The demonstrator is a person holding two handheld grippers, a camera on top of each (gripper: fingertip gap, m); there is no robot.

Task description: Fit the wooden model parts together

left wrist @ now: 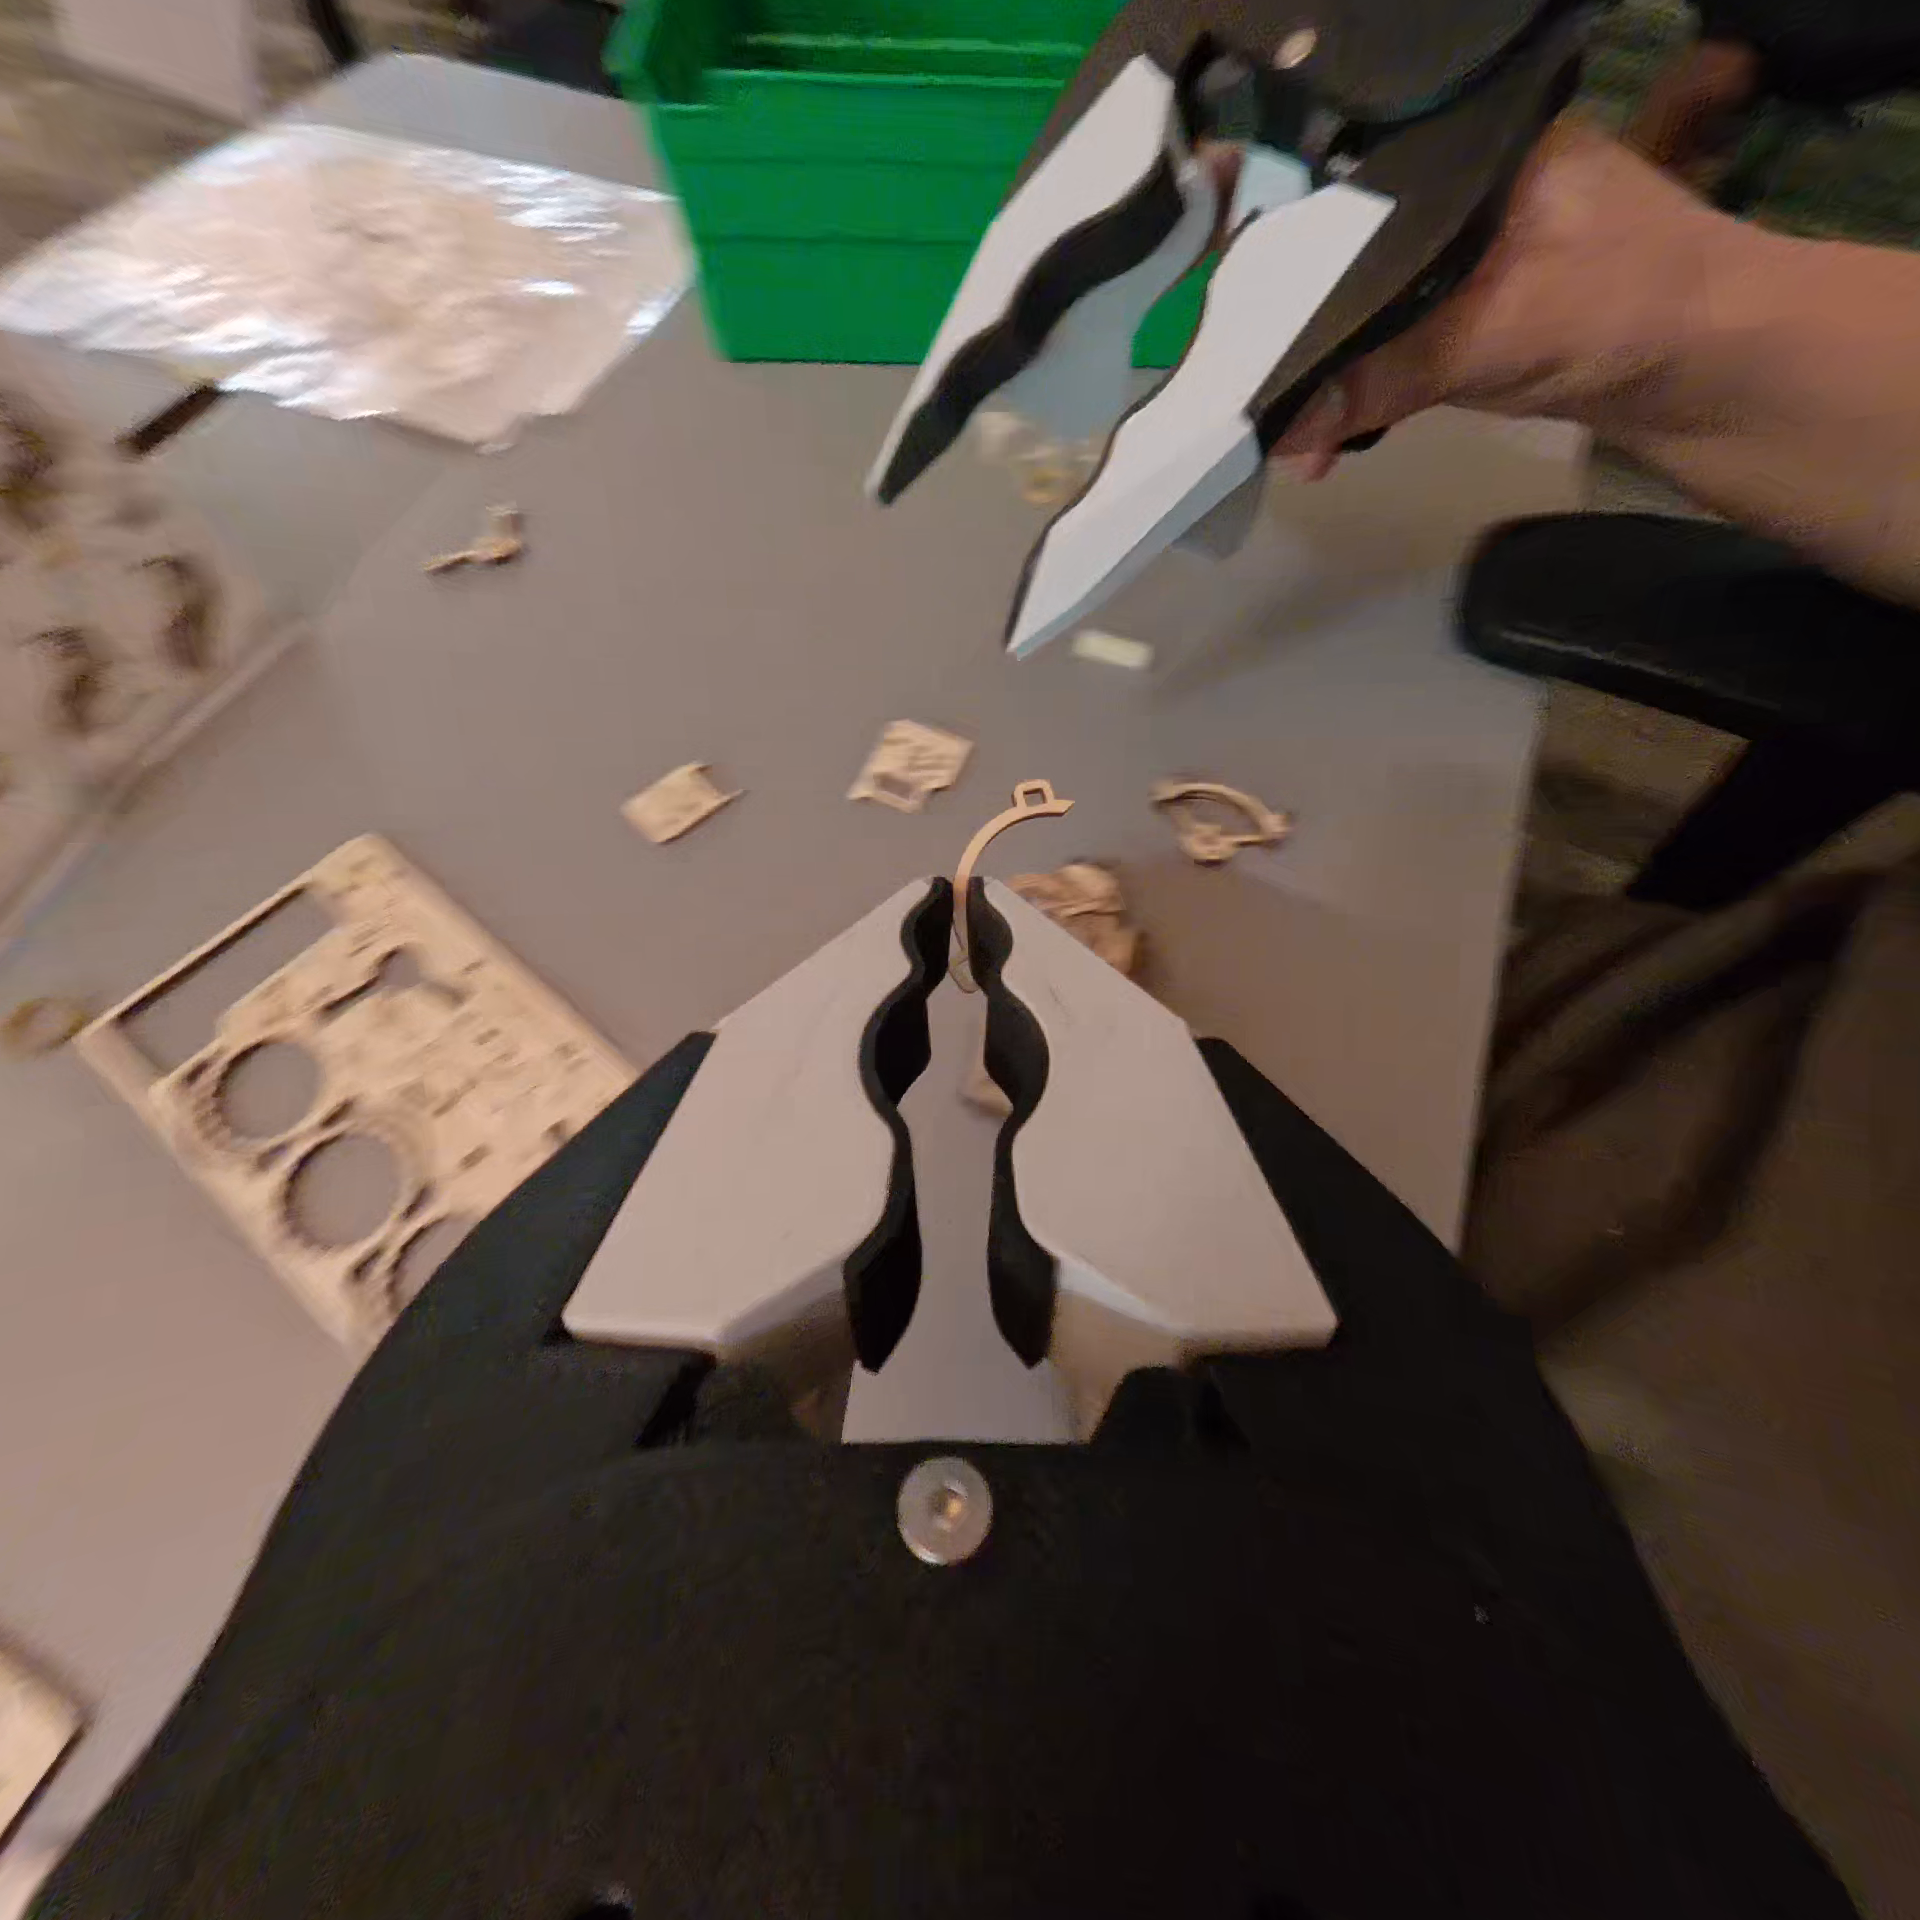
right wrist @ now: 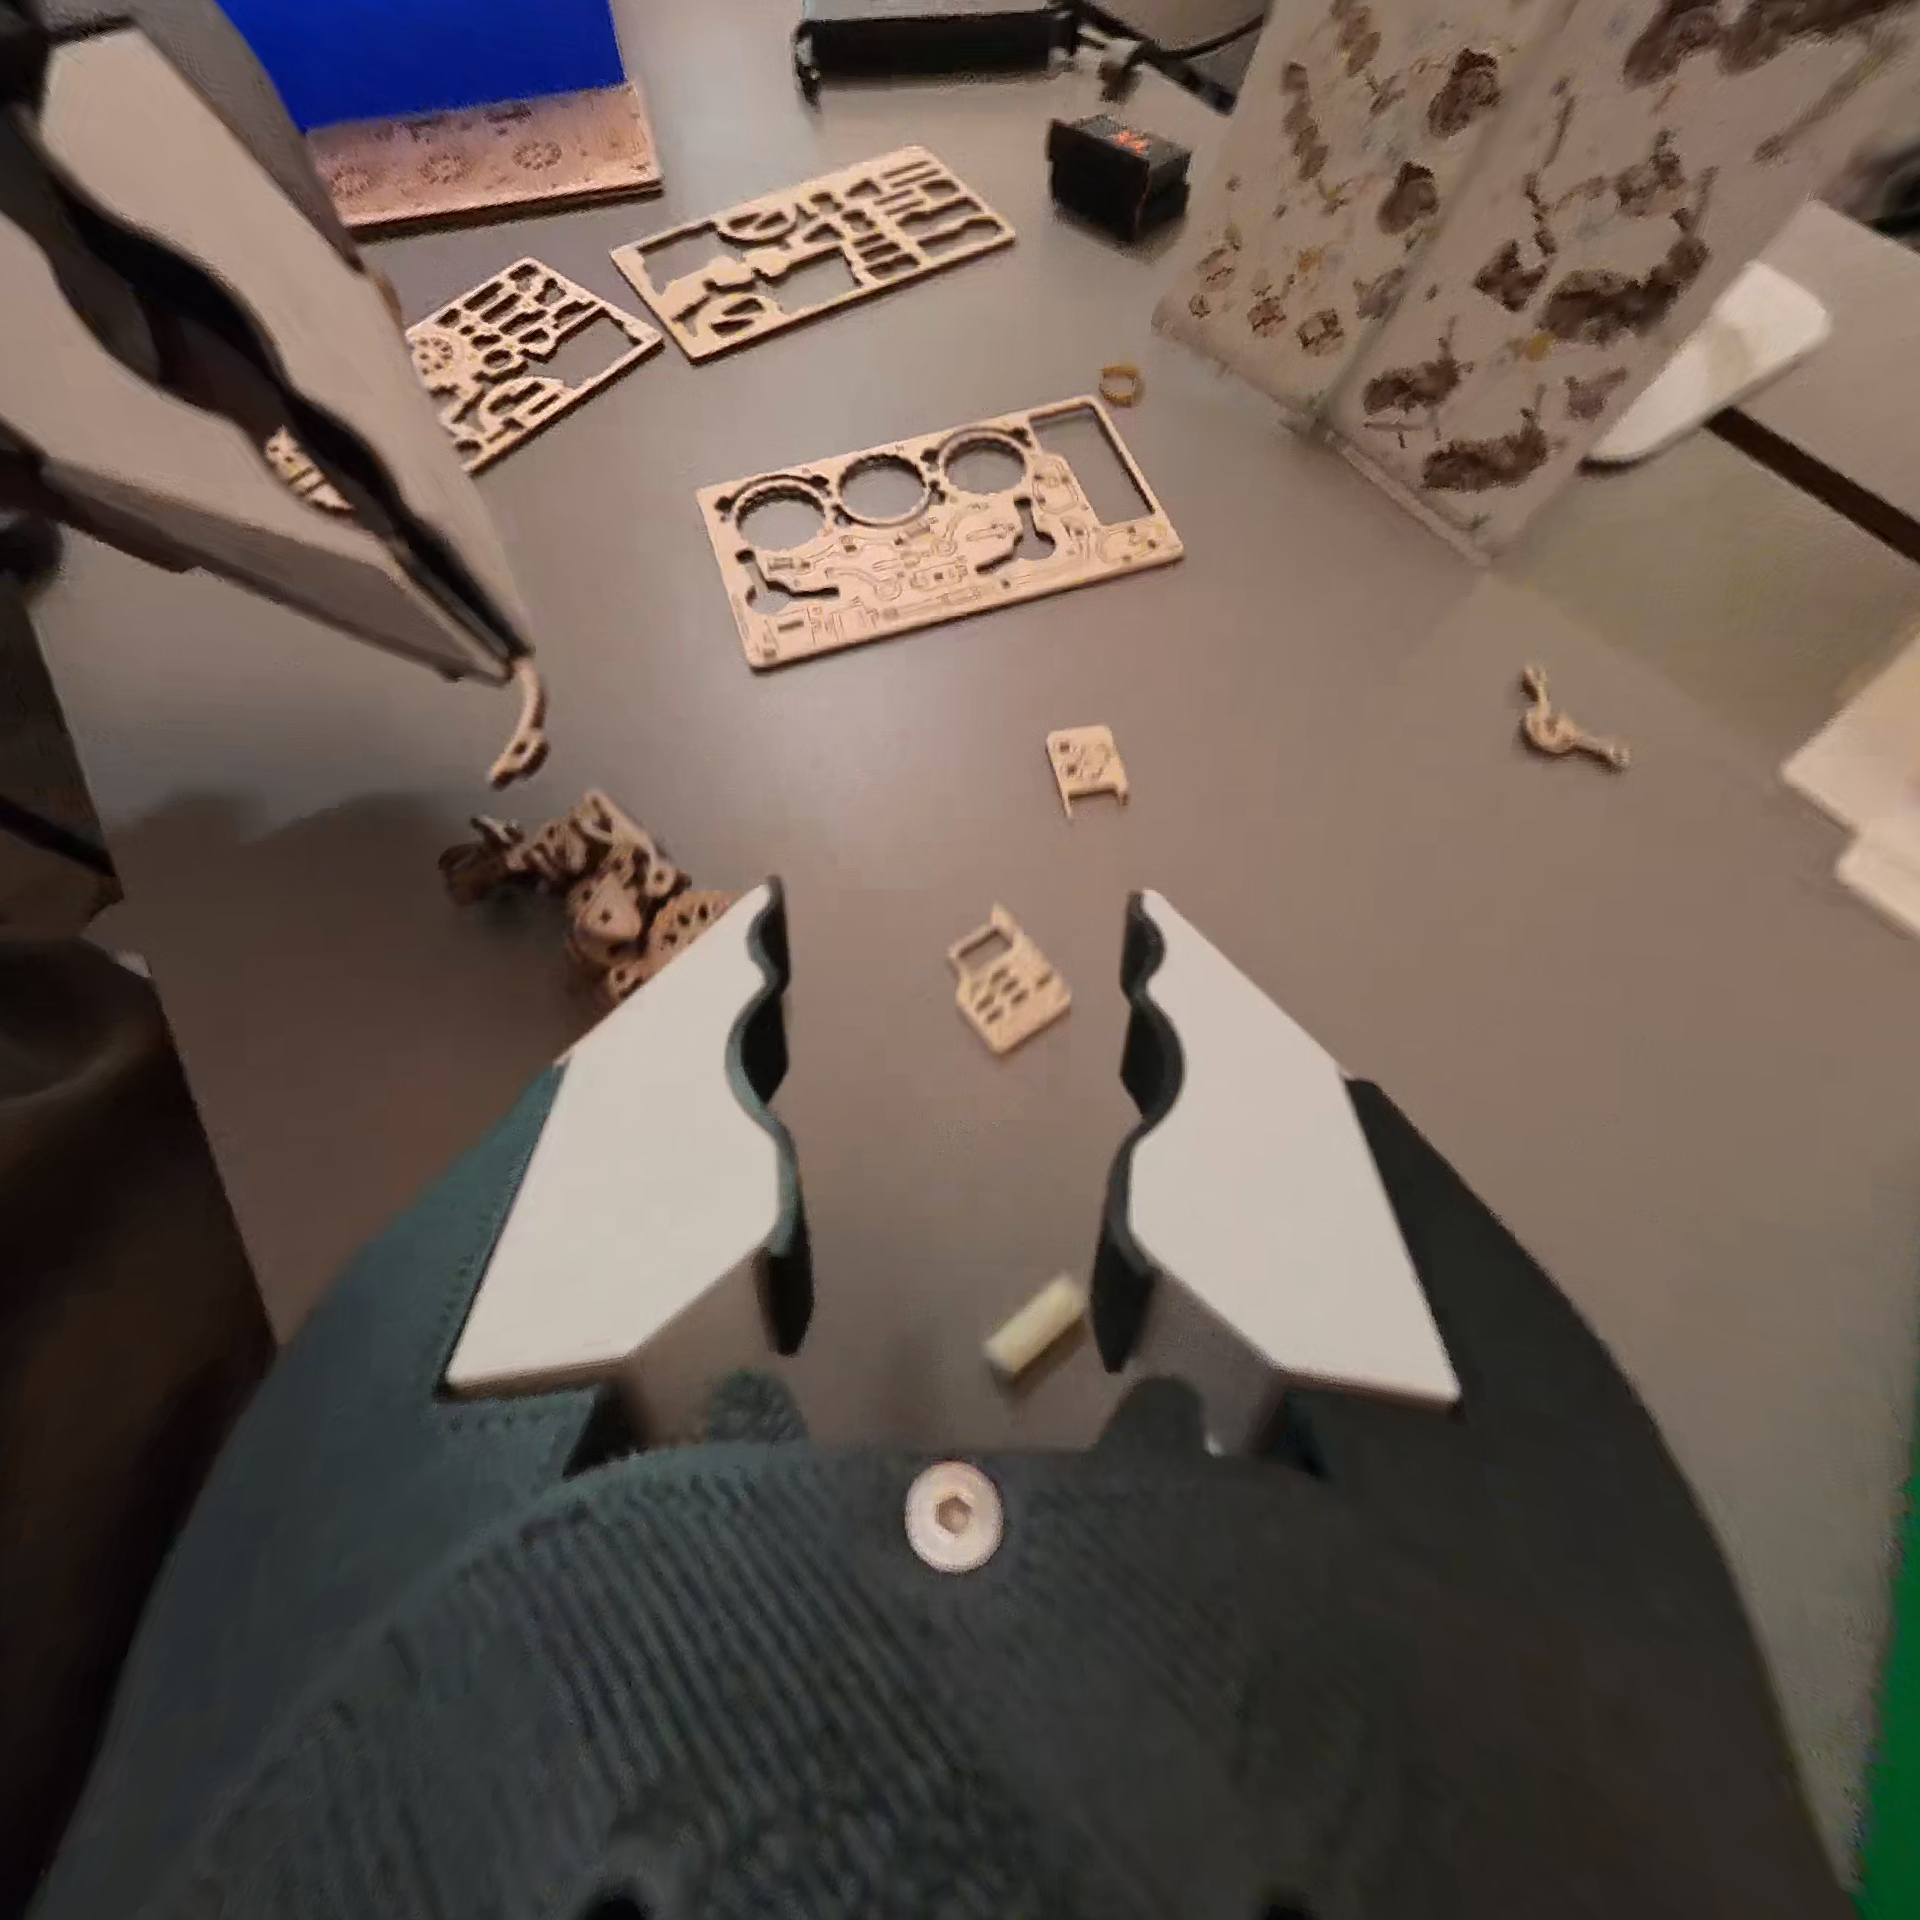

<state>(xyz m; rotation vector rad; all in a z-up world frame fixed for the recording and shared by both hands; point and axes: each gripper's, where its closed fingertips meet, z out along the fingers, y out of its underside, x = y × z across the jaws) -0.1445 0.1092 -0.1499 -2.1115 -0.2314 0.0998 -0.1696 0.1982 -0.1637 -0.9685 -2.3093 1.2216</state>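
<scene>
My left gripper (left wrist: 961,888) is shut on a thin curved wooden strip (left wrist: 1003,831) that rises from its tips above the grey table (left wrist: 623,675). The same strip (right wrist: 525,722) hangs from the left gripper's tips (right wrist: 499,660) in the right wrist view. My right gripper (right wrist: 951,909) is open and empty, hovering over a small slotted wooden plate (right wrist: 1008,987); it also shows at the upper right of the left wrist view (left wrist: 951,566). A partly built wooden model (right wrist: 592,894) lies on the table beside the right gripper's left finger.
Punched-out wooden sheets (right wrist: 940,525) lie farther out, with loose small parts (right wrist: 1086,769), (right wrist: 1564,727) and a pale peg (right wrist: 1034,1340). A green bin (left wrist: 862,197) and a plastic bag (left wrist: 343,270) stand at the table's far end. A printed sheet (right wrist: 1475,260) stands at right. A black chair arm (left wrist: 1683,634) is past the edge. It is some 8 cm from my right tips to the small slotted wooden plate (right wrist: 1008,987).
</scene>
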